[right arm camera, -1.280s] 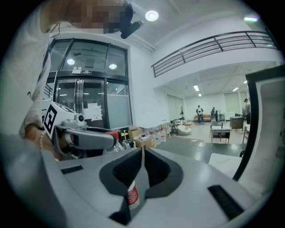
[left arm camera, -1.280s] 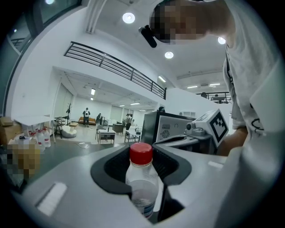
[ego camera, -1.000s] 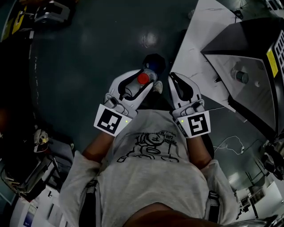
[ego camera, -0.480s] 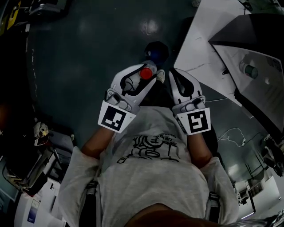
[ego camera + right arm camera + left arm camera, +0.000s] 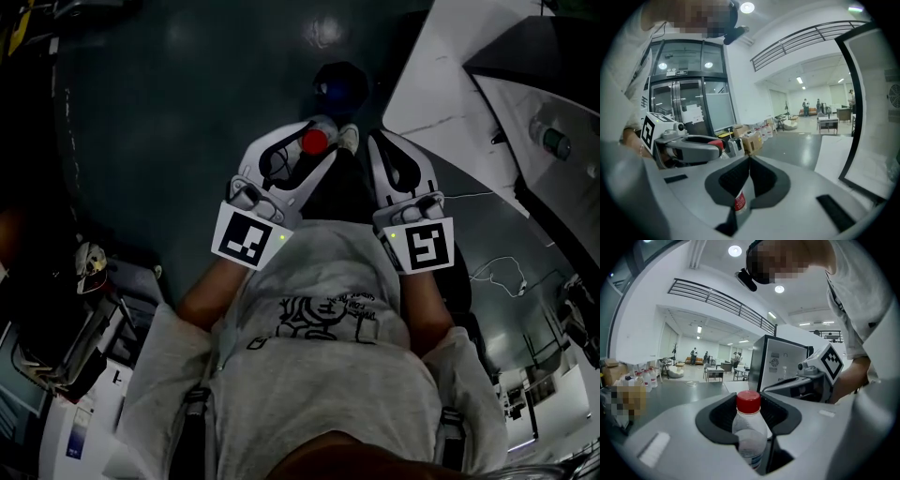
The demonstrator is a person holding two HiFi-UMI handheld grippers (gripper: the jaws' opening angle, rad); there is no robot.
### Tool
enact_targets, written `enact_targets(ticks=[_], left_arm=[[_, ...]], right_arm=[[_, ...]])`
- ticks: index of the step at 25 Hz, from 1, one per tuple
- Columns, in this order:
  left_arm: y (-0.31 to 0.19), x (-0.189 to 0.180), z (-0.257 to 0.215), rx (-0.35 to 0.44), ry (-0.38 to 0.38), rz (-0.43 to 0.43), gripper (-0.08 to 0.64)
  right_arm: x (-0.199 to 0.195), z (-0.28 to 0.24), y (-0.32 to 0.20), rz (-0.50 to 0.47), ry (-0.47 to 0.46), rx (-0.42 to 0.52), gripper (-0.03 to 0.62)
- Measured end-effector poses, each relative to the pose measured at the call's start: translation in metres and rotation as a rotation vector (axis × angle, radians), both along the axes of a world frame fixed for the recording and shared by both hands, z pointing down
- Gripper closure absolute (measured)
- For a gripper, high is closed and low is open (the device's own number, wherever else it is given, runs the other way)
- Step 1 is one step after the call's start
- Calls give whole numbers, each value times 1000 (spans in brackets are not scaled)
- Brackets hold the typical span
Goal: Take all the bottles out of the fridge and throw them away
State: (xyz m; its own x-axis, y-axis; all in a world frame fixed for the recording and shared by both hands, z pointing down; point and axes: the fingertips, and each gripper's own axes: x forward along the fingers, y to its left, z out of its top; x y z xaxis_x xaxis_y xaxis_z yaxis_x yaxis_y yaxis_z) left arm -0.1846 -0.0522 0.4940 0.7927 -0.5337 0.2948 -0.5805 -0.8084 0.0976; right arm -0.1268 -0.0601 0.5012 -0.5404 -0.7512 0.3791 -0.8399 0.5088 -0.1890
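Note:
A clear plastic bottle with a red cap [image 5: 313, 142] [image 5: 750, 425] stands upright between the pads of my left gripper [image 5: 323, 142] [image 5: 749, 416], which is shut on its body in front of my chest. My right gripper [image 5: 375, 150] [image 5: 749, 161] hangs beside it, jaws closed together; a small red-and-white piece [image 5: 739, 201] shows under them, and I cannot tell what it is. The open fridge [image 5: 525, 84] [image 5: 780, 364] stands to my right, with another bottle [image 5: 553, 142] lying inside it.
A dark round object [image 5: 339, 86] sits on the floor just beyond the grippers. A white cable [image 5: 497, 272] trails on the floor at the right. Equipment [image 5: 89, 281] crowds the left. Cardboard boxes and jugs [image 5: 750, 138] stand along the far wall.
Both grippers, the left still holding the bottle, have drifted forward, away from my body. The fridge has slid toward the right edge of the head view.

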Motion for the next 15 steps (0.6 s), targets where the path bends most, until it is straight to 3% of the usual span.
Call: enact_targets(ticks=[15], left_arm=[[11, 12, 77, -66, -27, 0, 402]], right_arm=[[4, 75, 16, 2, -15, -54, 583]])
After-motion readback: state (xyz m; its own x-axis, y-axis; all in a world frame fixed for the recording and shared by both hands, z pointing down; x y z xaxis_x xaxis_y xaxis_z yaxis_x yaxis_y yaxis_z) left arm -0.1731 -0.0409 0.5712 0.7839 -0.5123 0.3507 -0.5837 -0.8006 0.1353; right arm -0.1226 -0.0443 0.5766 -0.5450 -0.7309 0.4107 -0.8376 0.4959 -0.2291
